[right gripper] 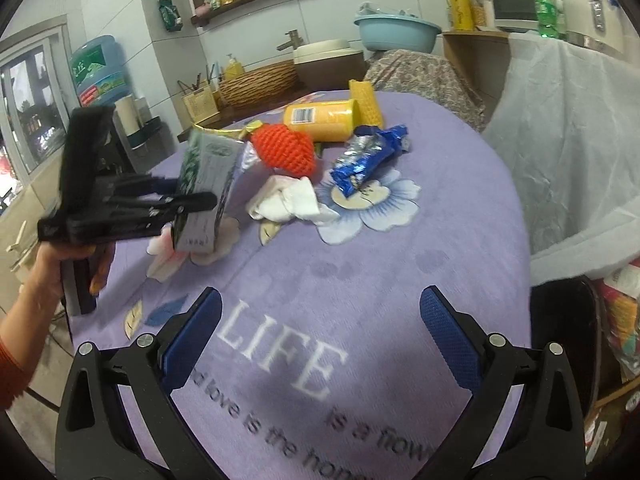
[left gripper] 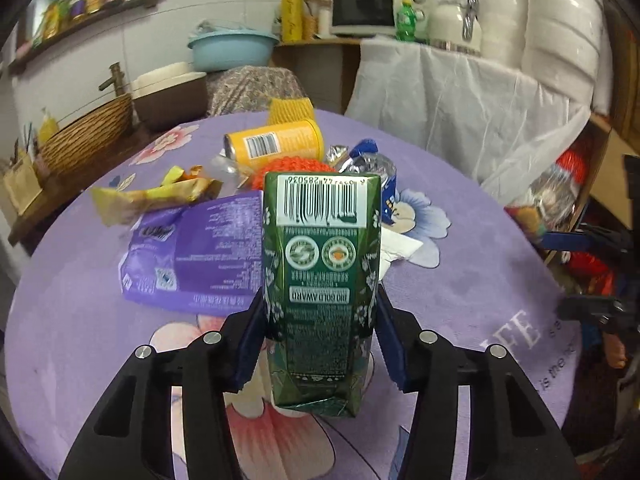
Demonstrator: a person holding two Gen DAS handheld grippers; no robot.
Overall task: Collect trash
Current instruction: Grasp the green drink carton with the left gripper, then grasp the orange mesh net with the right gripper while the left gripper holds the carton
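Purple flowered cloth covers the round table. Between the left gripper jaws stands a green printed drink carton, both pads clamped on its sides; litter lies beyond it. With nothing between them, the right gripper jaws stand wide apart, a blue foil wrapper far ahead.

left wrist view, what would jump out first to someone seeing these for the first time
The dark green drink carton with a white barcode fills the centre, clamped between the blue pads of the left gripper above the purple flowered tablecloth. Behind it lies a litter heap: a yellow cylindrical can on its side and a flat purple plastic packet. The right gripper hangs open, empty.
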